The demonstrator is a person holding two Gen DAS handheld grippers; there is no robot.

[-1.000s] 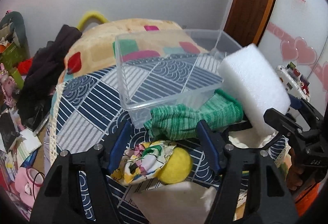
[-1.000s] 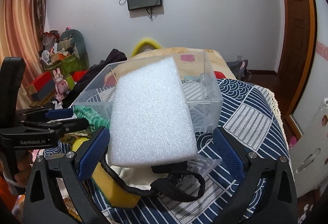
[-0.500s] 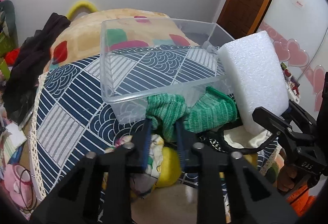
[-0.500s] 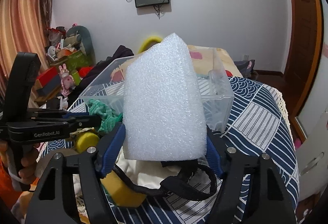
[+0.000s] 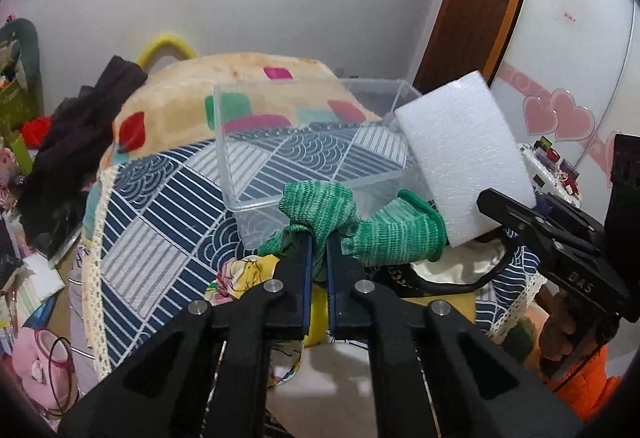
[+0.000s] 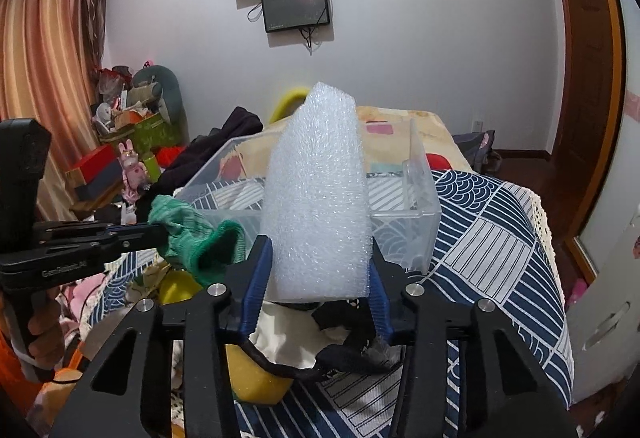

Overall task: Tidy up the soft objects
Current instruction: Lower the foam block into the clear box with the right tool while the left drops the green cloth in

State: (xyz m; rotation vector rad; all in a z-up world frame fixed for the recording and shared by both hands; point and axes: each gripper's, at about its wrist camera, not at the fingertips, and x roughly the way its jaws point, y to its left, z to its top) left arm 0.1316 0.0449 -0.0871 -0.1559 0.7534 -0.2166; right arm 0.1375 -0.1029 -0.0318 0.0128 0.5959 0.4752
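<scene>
Both tools close in on soft items heaped on the patterned bed (image 5: 160, 222), just before the empty clear bin (image 5: 304, 141). The left tool (image 5: 318, 238) pinches the green knit glove (image 5: 360, 226); the right tool (image 6: 320, 278), jaws just closing, squeezes the white foam block (image 6: 320, 197), apparently bin-bound. The heap beneath is largely hidden.

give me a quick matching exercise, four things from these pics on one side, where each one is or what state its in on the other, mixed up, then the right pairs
Things:
1. green knit glove
2. white foam block
3. clear plastic bin
4. yellow ball

Places or states:
A. squeezed between the right gripper's blue pads
B. empty, standing on the patterned bedspread
C. pinched in the left gripper
D. lying low in the pile, under the glove

Pairs: 1-C, 2-A, 3-B, 4-D
</scene>
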